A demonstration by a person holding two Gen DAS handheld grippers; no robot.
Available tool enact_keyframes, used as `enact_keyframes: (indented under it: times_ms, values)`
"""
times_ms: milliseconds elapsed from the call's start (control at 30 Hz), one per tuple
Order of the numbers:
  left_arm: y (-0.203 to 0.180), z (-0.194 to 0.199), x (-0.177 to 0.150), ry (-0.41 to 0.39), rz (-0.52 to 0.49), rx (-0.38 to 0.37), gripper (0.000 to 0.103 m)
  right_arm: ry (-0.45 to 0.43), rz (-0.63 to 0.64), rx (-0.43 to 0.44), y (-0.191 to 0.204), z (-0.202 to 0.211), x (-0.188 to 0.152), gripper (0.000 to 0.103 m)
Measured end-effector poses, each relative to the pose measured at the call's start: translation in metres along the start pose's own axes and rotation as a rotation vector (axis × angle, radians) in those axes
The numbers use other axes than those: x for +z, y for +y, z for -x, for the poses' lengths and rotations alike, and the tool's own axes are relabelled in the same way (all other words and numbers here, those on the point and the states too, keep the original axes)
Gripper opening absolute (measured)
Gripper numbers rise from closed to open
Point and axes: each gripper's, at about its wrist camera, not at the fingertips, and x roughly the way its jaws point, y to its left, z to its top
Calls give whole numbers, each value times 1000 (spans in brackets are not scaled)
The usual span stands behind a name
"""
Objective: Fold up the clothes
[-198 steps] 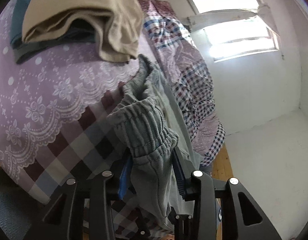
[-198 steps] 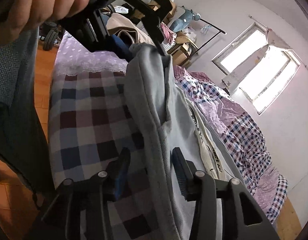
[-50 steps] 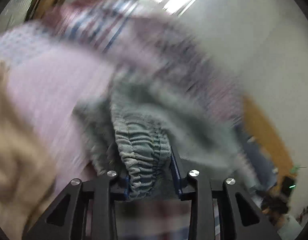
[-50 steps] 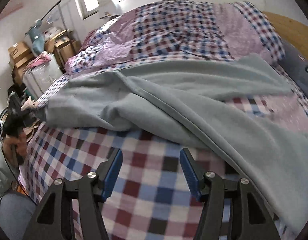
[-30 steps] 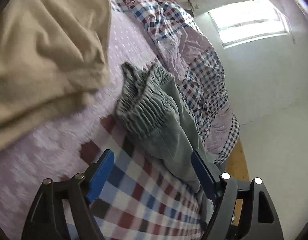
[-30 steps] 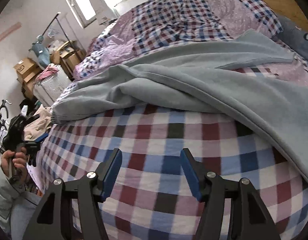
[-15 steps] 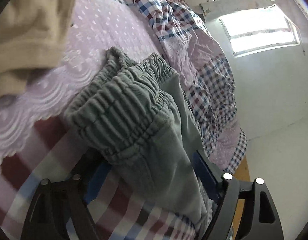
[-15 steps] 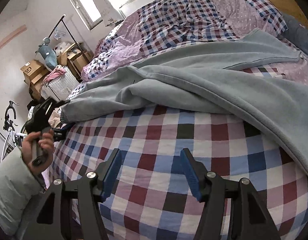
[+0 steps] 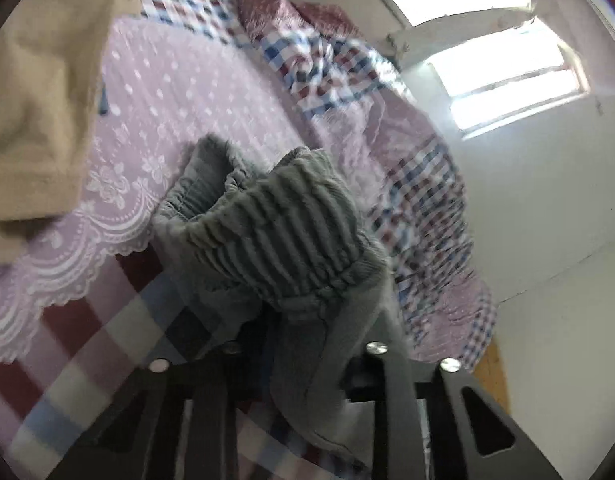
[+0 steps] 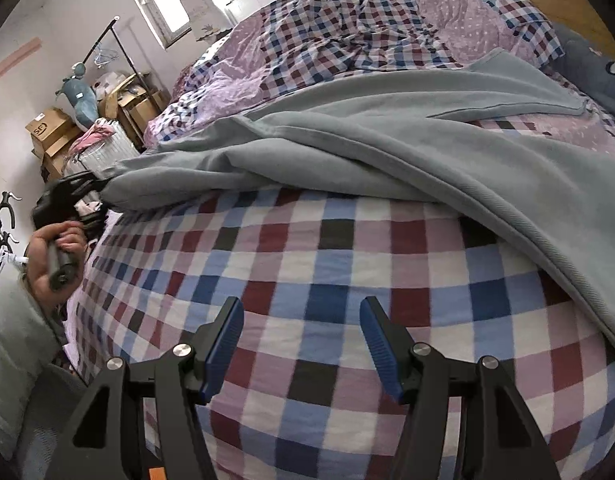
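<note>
Garment: the pale grey-green fleece sweatpants with a gathered elastic waistband lay stretched across the bed, from 9 o'clock to 4 o'clock in the right wrist view, rumpled lengthwise and not flat.
Waistband end: in the left wrist view the ribbed band sat bunched at centre frame, draped over the tool's fingers.
Left gripper: its pads were buried under the fleece. The finger arms stood close together, so it was judged clamped on the cloth just below the band.
Change, left side: half a second earlier the same fingers stood wide apart around the loose band. They had since drawn in on it.
Left hand: it held the tool's handle at 9 o'clock in the right wrist view, at the garment's near end.
Right gripper: jaws apart, gripping nothing, hovering over bare cover at 6 o'clock, clear of the fleece. Unchanged over the last second.
Support: red, blue and white checked bed cover, with a lilac lace-edged cloth at 11 o'clock of the band.
Neighbour: a beige folded garment lay at 10 o'clock, apart from the band.
Meaning for the task: one end was secured again. The sweatpants showed no finished fold, so a tug to straighten or a fold-over both remained possible.
</note>
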Motion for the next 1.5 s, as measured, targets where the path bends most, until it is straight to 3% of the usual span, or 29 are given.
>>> enact_keyframes:
  times_ms: [167, 233, 367, 500, 600, 667, 733, 867, 967, 1100, 1367, 1500]
  values:
    - [-9, 50, 4, -80, -13, -53, 15, 0, 23, -4, 2, 4, -2, 64]
    - [-8, 58, 6, -111, -75, 5, 15, 4, 46, -7, 5, 6, -3, 64]
    - [27, 33, 10, -23, -16, 99, 17, 0, 64, -37, 4, 17, -4, 64]
    - [13, 34, 8, -17, -100, 158, 24, -76, -60, -93, -33, 55, -1, 64]
    - [7, 41, 7, -20, -109, 154, 40, -141, -186, -147, -70, 89, -1, 64]
    - [8, 51, 7, -65, -69, 139, 67, -192, -285, -198, -97, 115, -4, 64]
    - [9, 71, 7, -136, -36, 124, 83, -245, -397, -231, -124, 141, -9, 64]
    - [12, 100, 9, -231, 7, 69, 85, -330, -603, -241, -168, 188, -24, 64]
    - [10, 103, 7, -244, 9, 32, 85, -372, -700, -263, -190, 219, -36, 64]
    - [-5, 94, -6, -200, -63, -15, 85, -401, -804, -290, -212, 249, -52, 64]
    - [-61, 55, -53, -59, -328, -104, 85, -344, -974, -255, -245, 243, -77, 61]
    - [-82, 32, -79, 24, -400, -141, 85, -317, -1036, -266, -259, 236, -84, 59]
